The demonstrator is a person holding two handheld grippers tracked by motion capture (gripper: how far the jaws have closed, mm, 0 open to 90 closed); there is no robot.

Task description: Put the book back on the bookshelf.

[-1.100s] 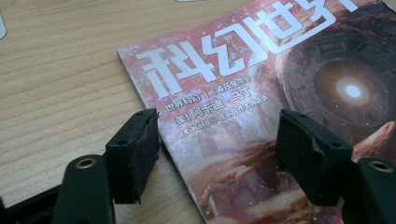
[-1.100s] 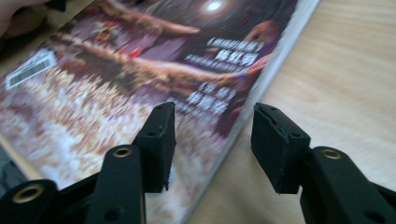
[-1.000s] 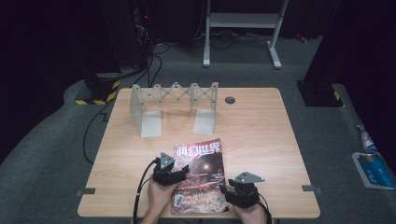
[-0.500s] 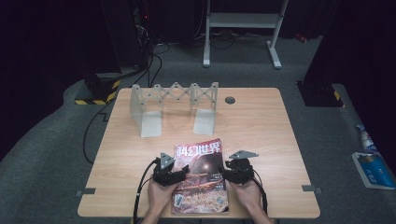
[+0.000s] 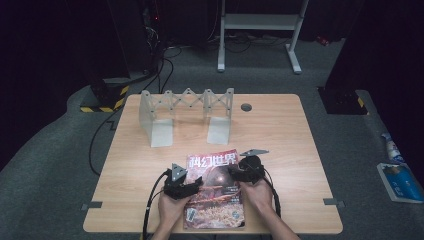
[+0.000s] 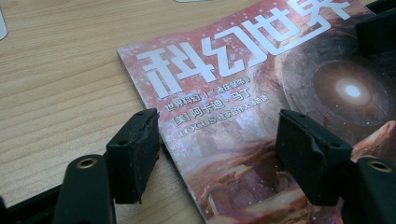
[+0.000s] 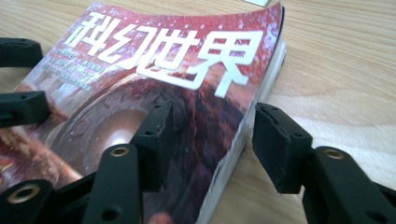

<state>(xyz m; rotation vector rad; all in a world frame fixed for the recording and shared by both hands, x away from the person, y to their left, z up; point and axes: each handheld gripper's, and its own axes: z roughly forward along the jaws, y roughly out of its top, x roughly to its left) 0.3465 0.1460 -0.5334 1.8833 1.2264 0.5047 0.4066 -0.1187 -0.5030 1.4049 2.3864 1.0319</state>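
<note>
A magazine (image 5: 214,189) with a red cover and white characters lies flat at the table's front middle. My left gripper (image 5: 196,184) is at its left edge. In the left gripper view (image 6: 219,154) the jaws are open and straddle that edge of the magazine (image 6: 261,79), one pad (image 6: 135,154) over the wood and the other over the cover. My right gripper (image 5: 234,172) is at the right edge near the top. Its jaws (image 7: 217,140) have just been opening. The magazine's (image 7: 163,56) page edge lies between them, and the pads stand apart from it.
A white folding rack (image 5: 187,112) stands at the back of the wooden table (image 5: 300,140), with a round cable hole (image 5: 246,107) to its right. A blue packet (image 5: 397,180) lies on the floor at the right. Cables trail off the left side.
My right gripper has moved from the magazine's front right corner away from the person along the right edge toward its top. The left gripper has stayed in place.
</note>
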